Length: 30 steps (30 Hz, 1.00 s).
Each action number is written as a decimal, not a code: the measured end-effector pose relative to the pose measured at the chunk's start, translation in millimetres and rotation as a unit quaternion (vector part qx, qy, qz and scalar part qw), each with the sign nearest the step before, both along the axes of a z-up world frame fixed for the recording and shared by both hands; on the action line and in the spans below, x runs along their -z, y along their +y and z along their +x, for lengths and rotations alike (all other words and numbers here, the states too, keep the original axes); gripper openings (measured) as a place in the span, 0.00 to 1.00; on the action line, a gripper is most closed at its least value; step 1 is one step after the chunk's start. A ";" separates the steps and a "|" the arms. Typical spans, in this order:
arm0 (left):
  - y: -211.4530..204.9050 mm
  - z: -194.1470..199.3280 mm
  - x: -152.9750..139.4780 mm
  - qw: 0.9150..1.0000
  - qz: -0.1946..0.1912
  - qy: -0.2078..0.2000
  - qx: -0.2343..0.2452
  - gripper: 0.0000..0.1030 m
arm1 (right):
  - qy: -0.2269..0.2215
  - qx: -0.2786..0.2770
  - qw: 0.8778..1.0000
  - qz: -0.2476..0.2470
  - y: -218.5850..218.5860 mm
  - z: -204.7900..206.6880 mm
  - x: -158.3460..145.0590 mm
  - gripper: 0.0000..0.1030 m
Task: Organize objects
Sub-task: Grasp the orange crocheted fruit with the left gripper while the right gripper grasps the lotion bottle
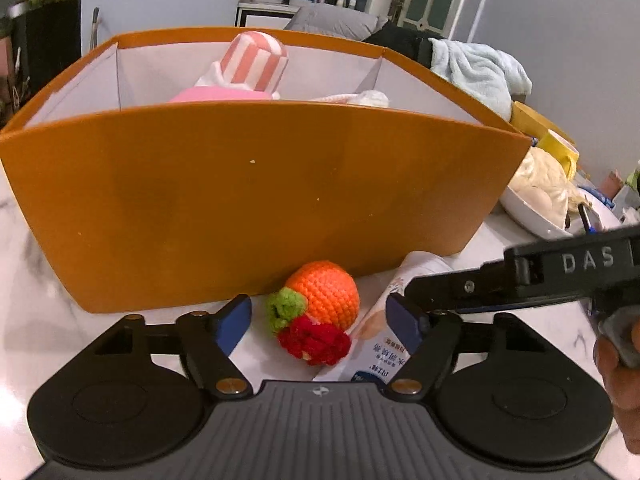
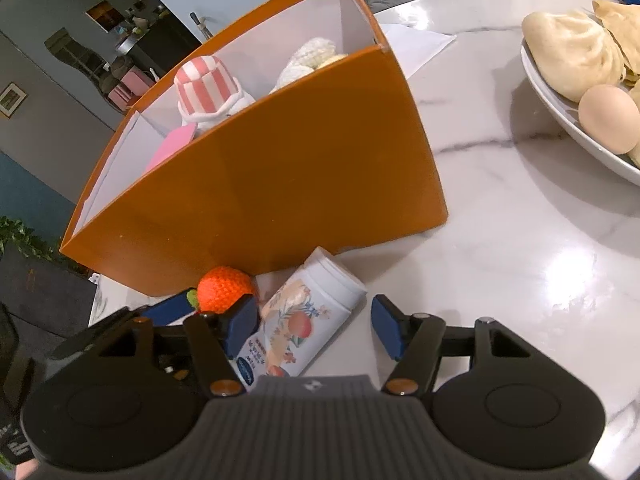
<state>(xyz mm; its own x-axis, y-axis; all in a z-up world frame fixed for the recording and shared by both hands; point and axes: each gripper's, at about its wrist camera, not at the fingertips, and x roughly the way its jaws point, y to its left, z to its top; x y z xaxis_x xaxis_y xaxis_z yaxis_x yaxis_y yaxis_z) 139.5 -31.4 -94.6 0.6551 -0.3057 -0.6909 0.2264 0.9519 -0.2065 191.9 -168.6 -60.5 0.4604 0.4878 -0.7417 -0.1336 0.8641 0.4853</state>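
A crocheted orange-and-red fruit toy [image 1: 320,312] lies on the marble table against the front wall of an orange box [image 1: 240,200]. My left gripper [image 1: 320,320] is open around it, with both blue pads clear of the yarn. Beside the toy lies a white bottle [image 2: 308,312] with a peach label, on its side with its cap toward the box [image 2: 300,160]. My right gripper [image 2: 314,320] straddles the bottle; its left pad sits close to the bottle and a gap shows at the right pad. The toy [image 2: 224,288] shows just left of it. The right gripper's black body [image 1: 560,272] crosses the left wrist view.
Inside the box stand a pink-and-white striped item [image 1: 256,60] and pale knitted things [image 2: 316,52]. A white bowl [image 2: 552,120] with buns and an egg sits to the right. A yellow cup [image 1: 560,152] and a light blue towel [image 1: 480,68] lie behind it. A person's hand [image 1: 620,380] is at the right edge.
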 end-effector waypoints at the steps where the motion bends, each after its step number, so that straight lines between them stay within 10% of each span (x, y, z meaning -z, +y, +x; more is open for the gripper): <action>1: 1.6 0.9 0.3 1.000 -0.007 0.000 -0.003 0.53 | -0.001 0.000 1.000 -0.001 0.3 -0.1 0.0 0.64; 22: 80.1 -56.7 -32.7 0.997 0.067 0.030 0.029 0.53 | -0.061 -0.124 0.988 -0.068 73.0 -15.4 -4.2 0.70; 30: 89.2 -59.0 -26.1 0.998 0.052 0.029 0.025 0.53 | -0.113 -0.215 0.953 -0.182 130.9 -35.3 -3.4 0.67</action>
